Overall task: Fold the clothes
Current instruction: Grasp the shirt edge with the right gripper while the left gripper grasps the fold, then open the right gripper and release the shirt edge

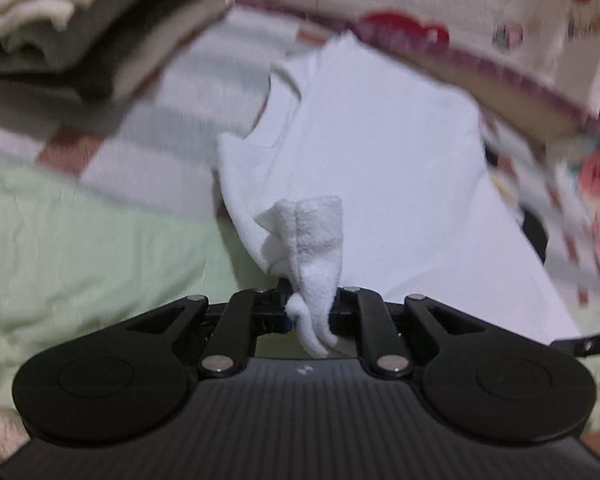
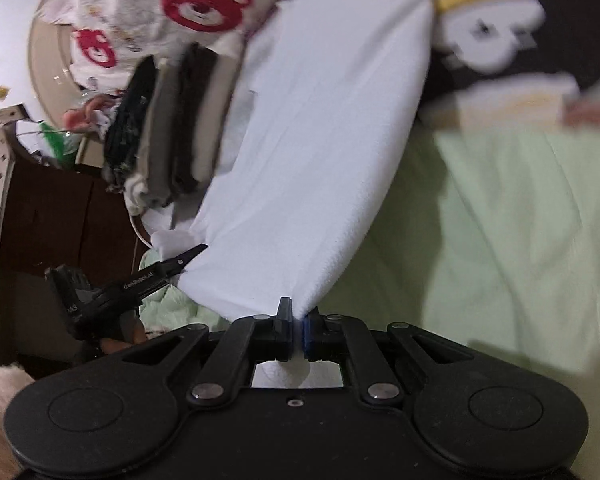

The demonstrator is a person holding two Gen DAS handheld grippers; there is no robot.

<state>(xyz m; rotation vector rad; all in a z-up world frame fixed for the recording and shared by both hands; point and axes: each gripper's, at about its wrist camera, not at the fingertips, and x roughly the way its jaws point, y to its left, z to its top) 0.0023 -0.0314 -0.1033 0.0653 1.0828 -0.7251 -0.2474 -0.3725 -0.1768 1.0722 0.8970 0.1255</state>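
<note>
The left tongs [image 1: 310, 312] are seen closed, the two black fingers drawn in on a bunched fold of the white garment [image 1: 380, 152], which is pinched between the pads and stands up ahead of them. The right tongs [image 2: 299, 334] are likewise closed, a corner of the same cloth being clamped between the pads. From the right wrist view, the left tongs are seen to the left, tilted, their tips touching the cloth's edge.

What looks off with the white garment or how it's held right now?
The left claw pinches a bunched, twisted wad of the white garment, not a flat edge. The right claw holds its corner cleanly. Nothing looks spilled or damaged.
</note>
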